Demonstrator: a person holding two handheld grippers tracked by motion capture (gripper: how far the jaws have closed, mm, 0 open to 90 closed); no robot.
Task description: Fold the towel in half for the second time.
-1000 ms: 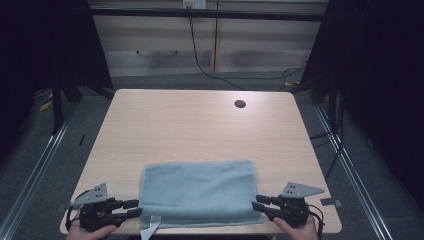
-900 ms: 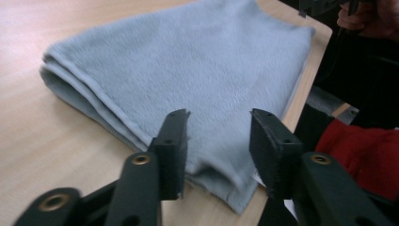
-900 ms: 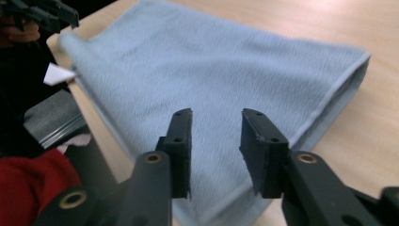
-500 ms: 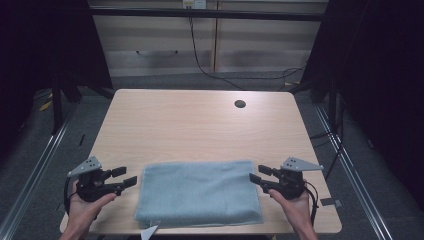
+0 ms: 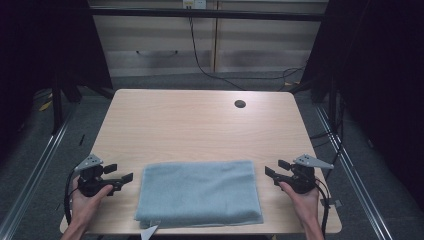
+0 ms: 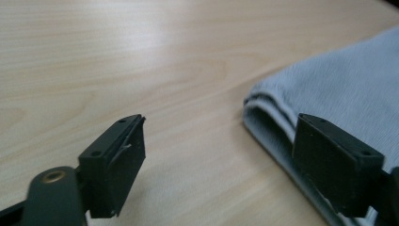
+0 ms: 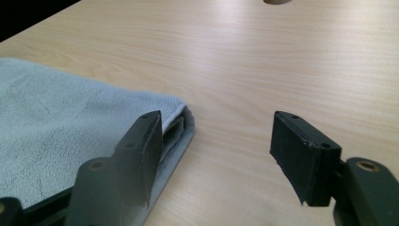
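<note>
Now the folded light-blue terry towel (image 5: 200,192) lies flat at lower centre of the pale wooden table (image 5: 190,125). Left gripper (image 5: 119,175) and right gripper (image 5: 275,169) sit just beside its short edges, w/ jaws just opened wide, nothing between them.

Dim room — wooden table (image 5: 200,125), cabinets (image 5: 155,45).

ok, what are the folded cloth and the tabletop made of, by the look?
Cloth: pale blue-grey terry or microfibre, probably; soft matte nap, and layered folded edges in both gripper views. Tabletop: light wood-grain, likely laminate rather than solid wood; smooth with a soft sheen.
</note>
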